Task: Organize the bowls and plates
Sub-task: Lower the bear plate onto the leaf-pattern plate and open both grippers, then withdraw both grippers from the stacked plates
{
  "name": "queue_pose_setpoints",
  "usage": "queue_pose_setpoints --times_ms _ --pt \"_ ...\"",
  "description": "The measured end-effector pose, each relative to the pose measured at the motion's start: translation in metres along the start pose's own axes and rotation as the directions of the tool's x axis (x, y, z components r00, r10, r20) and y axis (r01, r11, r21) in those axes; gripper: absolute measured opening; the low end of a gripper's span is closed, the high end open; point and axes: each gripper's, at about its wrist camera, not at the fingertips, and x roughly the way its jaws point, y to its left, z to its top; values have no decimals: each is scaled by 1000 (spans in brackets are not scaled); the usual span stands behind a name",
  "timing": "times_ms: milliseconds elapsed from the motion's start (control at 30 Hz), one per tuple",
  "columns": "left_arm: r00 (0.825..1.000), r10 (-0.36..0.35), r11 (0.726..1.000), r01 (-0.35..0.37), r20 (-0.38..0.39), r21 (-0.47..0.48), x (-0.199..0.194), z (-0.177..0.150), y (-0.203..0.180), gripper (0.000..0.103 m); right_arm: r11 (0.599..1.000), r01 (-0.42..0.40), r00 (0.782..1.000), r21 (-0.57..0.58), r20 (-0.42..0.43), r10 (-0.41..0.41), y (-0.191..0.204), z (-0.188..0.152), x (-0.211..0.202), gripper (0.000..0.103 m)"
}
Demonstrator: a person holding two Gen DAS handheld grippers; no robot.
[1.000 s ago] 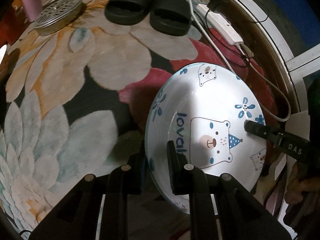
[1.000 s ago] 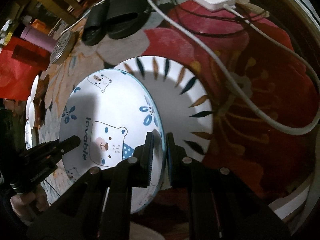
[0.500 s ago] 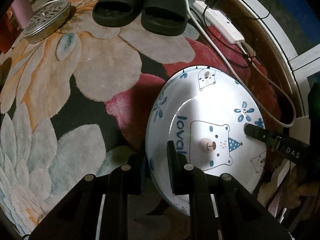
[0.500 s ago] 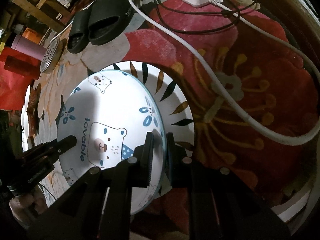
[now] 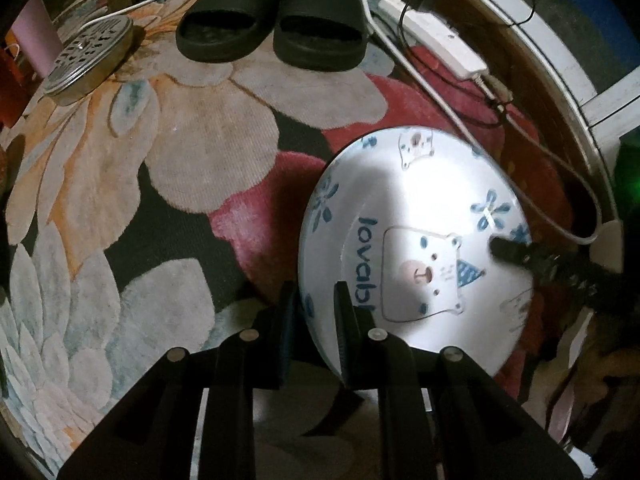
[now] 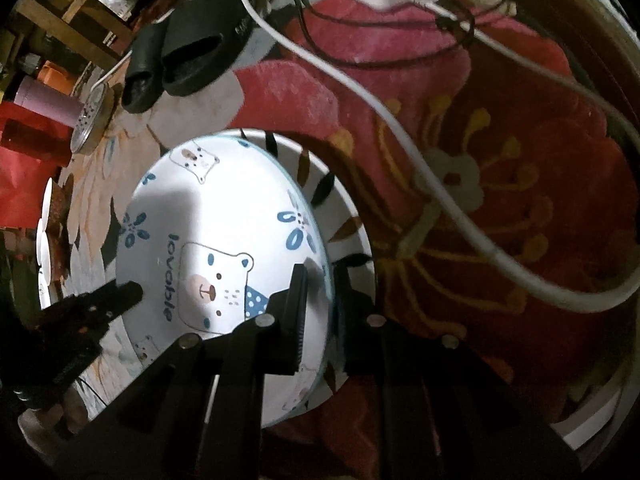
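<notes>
A white bear plate (image 5: 416, 216) with blue flowers and the word "lovable" is held between both grippers above the floral rug. My left gripper (image 5: 314, 312) is shut on its left rim. My right gripper (image 6: 320, 292) is shut on its opposite rim, and its fingers (image 5: 516, 252) show at the plate's right edge in the left wrist view. In the right wrist view the bear plate (image 6: 224, 224) sits tilted just over a white plate with dark leaf marks (image 6: 344, 216) lying on the rug. The left gripper's fingers (image 6: 116, 300) show at the lower left there.
Black slippers (image 5: 272, 36) and a round metal strainer lid (image 5: 86, 60) lie at the rug's far side. A white power strip (image 5: 432, 44) and cables (image 6: 400, 132) run along the right. Several white dishes (image 6: 44, 240) stand at the left edge of the right wrist view.
Both grippers have carried the bear plate nearer the rug's far side and the power strip. It now covers more of the leaf plate beneath. Both grips are unchanged.
</notes>
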Motion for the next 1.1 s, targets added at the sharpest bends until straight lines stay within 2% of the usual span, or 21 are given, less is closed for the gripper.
queue_pose_setpoints --times_ms 67,133,200,233,267,300,367,400,600,1100 --pt "1000 11 1000 -11 12 -6 -5 1 2 25 1000 -8 1000 22 -8 8 -3 -2 1 17" --pt "1000 15 1000 -15 20 -26 -9 1 7 45 1000 -3 1000 23 -15 4 -2 -3 1 18" --pt "999 19 999 -17 36 -49 -14 0 12 76 1000 -3 1000 22 -24 4 0 -3 0 24" --pt "999 22 998 -20 45 -62 -17 0 15 80 1000 -12 1000 24 -24 13 1 -3 -1 35" --pt "998 24 997 -20 51 -77 -19 -1 19 85 999 -25 1000 23 -12 25 3 -4 -5 52" --pt "998 25 996 -20 51 -90 -20 -2 23 91 999 -36 999 16 5 36 7 -6 -9 62" --pt "999 34 993 -29 42 -115 -20 -5 30 97 999 -37 999 -12 31 38 17 -7 -17 100" --pt "998 45 991 -39 40 -125 -21 -6 34 100 999 -26 999 -23 44 27 21 -8 -20 103" --pt "996 85 983 -77 38 -164 -29 -15 52 101 995 29 993 -95 118 -17 43 -13 -38 103" --pt "992 115 973 -100 60 -208 -54 -25 92 102 993 -5 996 -114 89 16 90 -16 -23 103"
